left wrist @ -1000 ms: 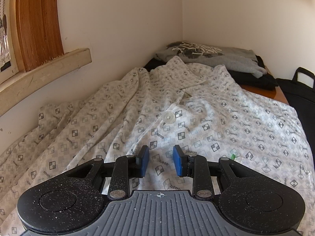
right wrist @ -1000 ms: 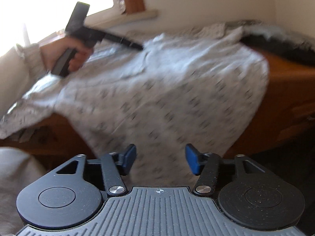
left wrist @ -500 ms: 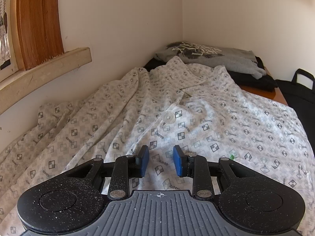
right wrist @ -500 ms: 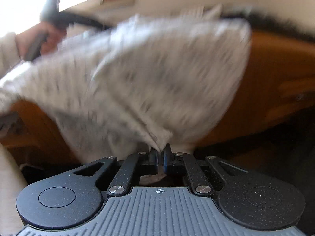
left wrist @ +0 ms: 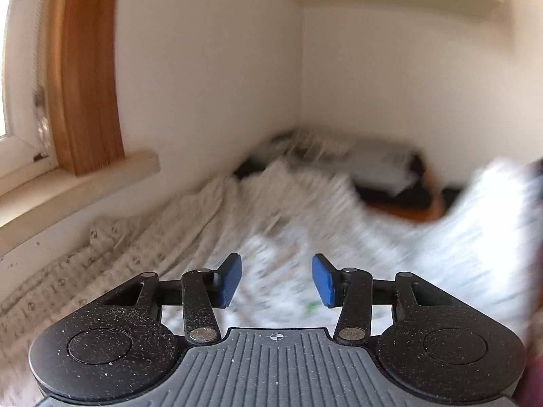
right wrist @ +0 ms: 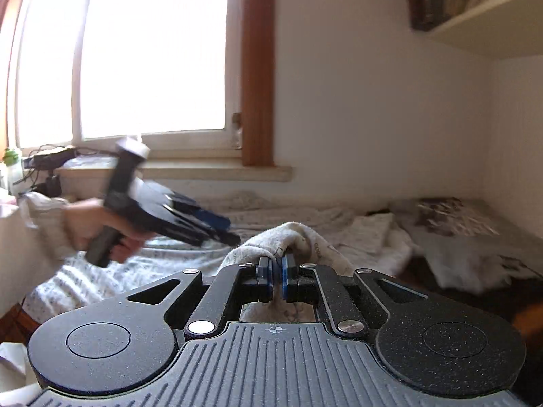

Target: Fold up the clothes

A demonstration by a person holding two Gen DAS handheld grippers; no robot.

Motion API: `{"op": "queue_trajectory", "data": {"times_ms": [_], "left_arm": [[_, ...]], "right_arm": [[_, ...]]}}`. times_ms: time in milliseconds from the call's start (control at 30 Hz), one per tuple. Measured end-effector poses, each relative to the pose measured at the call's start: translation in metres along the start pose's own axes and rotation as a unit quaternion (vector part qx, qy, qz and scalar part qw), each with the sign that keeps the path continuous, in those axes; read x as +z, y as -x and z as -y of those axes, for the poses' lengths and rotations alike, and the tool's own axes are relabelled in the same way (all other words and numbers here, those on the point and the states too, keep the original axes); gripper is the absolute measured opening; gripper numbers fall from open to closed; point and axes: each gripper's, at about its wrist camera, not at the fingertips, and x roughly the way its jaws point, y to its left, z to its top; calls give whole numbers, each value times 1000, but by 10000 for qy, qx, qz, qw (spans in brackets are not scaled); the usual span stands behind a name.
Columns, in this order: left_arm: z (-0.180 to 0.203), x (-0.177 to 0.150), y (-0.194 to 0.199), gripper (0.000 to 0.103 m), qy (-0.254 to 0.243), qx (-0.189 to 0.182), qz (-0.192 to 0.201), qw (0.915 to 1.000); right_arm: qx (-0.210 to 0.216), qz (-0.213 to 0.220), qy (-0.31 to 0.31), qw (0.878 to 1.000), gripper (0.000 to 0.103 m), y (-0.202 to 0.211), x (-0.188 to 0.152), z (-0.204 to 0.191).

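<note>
Gripping a bunched fold of the patterned white shirt [right wrist: 298,234], the right gripper [right wrist: 276,273] has its blue pads pressed together on the cloth, which humps up over the fingertips and hangs down behind them. The rest of the shirt lies spread and rumpled over the wooden table [right wrist: 529,318] along the wall under the window sill [right wrist: 217,171], with one edge raised at the right of the left wrist view.

Above the shirt and not touching it, the left gripper [left wrist: 276,279] has its blue pads [left wrist: 230,279] well apart with nothing between them; its jaws have just been opening. From the right wrist view it shows at the left, blurred, in a person's hand [right wrist: 98,227] with a pale sleeve [right wrist: 40,217] at the wrist, pointing across the shirt.

A pile of folded clothes [right wrist: 454,220], grey over black, sits at the far end of the table in the corner of the room. A bright window [right wrist: 135,51] with a wooden frame [right wrist: 258,68] fills the wall at the left, and a shelf [right wrist: 492,20] with books hangs above the corner. A green-capped bottle [right wrist: 12,169] stands by the sill at the far left.
</note>
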Motion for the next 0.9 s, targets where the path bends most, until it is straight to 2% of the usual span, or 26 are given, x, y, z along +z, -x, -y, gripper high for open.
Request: {"op": "queue_trajectory", "data": {"times_ms": [67, 133, 233, 333, 467, 533, 667, 700, 733, 800, 867, 900], "left_arm": [[14, -2, 29, 45, 67, -310, 186, 9993], [35, -12, 45, 33, 163, -758, 175, 9968], [68, -28, 55, 33, 274, -1329, 13, 9908], [99, -44, 45, 36, 294, -1669, -240, 9852], [124, -60, 21, 39, 211, -1686, -586, 9837], [131, -69, 9, 51, 216, -1588, -743, 9843], [140, -77, -14, 52, 122, -1519, -878, 9844], [141, -78, -18, 45, 103, -1501, -867, 9848], [142, -79, -21, 32, 74, -1533, -860, 9844], [143, -78, -25, 18, 68, -1595, -821, 9838], [144, -75, -24, 13, 25, -1643, -754, 9835], [145, -73, -23, 7, 1, -1633, -694, 9841]], "right_arm": [[45, -73, 4, 10000, 6, -12, 1, 3], [74, -114, -13, 9999, 6, -19, 0, 4], [76, -139, -52, 9999, 6, -28, -2, 7], [45, -145, -72, 9999, 6, -34, -1, 6], [18, -177, -66, 9998, 6, -32, -2, 4], [9, -196, -57, 9998, 6, -32, -2, 4], [30, -240, -65, 9997, 6, -32, -4, 5], [37, -255, -73, 9996, 6, -32, -5, 5], [40, -265, -72, 9996, 6, -32, -6, 5], [40, -286, -61, 9996, 6, -33, -7, 5], [29, -289, -83, 9995, 6, -33, -8, 7], [32, -290, -106, 9995, 6, -34, -9, 8]]}}
